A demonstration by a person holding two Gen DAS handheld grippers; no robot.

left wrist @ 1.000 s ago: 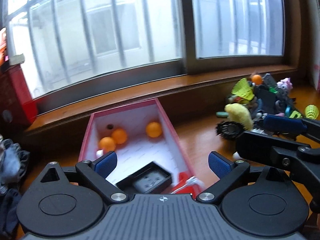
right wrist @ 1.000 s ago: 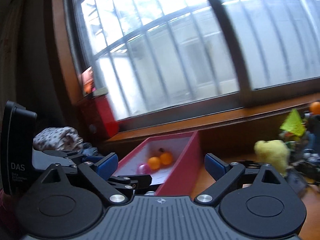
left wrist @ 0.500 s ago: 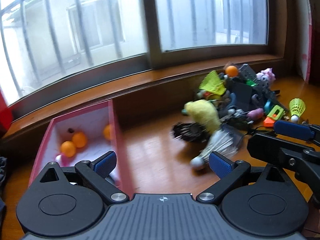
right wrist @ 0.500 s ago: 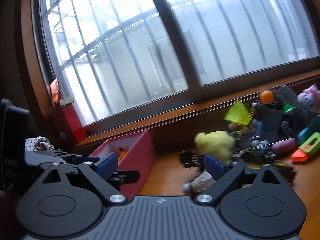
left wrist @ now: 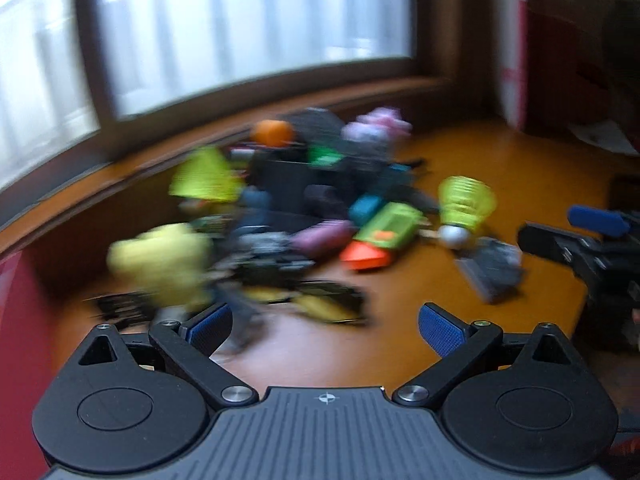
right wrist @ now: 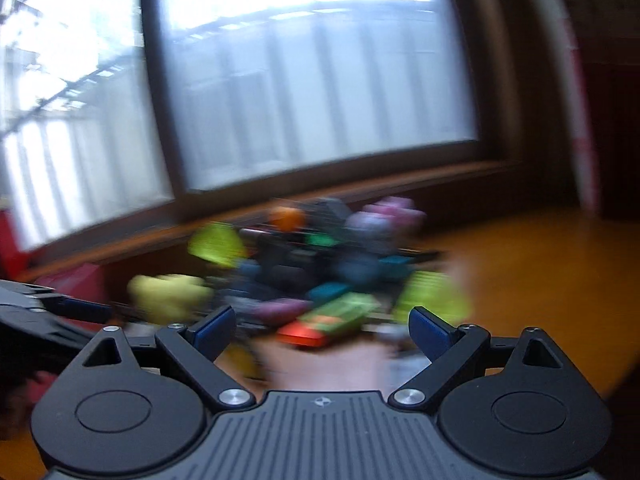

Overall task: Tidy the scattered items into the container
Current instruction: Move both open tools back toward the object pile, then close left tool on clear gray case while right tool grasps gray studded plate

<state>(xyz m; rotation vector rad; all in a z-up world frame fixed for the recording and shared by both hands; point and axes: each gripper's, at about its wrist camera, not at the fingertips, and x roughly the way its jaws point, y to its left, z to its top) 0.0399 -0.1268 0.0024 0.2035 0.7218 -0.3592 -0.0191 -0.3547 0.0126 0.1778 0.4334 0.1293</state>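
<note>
Both views are blurred by motion. A heap of small toys (left wrist: 304,208) lies on the wooden desk below the window: a yellow plush (left wrist: 164,264), an orange ball (left wrist: 274,133), a green-and-orange toy (left wrist: 380,236), a yellow-green shuttlecock (left wrist: 464,208) and a pink figure (left wrist: 378,128). My left gripper (left wrist: 325,326) is open and empty, just short of the heap. My right gripper (right wrist: 322,326) is open and empty too, facing the same heap (right wrist: 312,276). Only a sliver of the red box (left wrist: 16,320) shows at the left edge.
The right gripper's body (left wrist: 592,248) juts in at the right of the left wrist view; the left gripper's body (right wrist: 44,320) at the left of the right wrist view. Bare orange desk (left wrist: 532,168) spreads right of the heap. A window frame (right wrist: 160,80) stands behind.
Both grippers have swung right, away from the red box and toward the toy heap. The box has slid almost out of view. Both jaws stay open.
</note>
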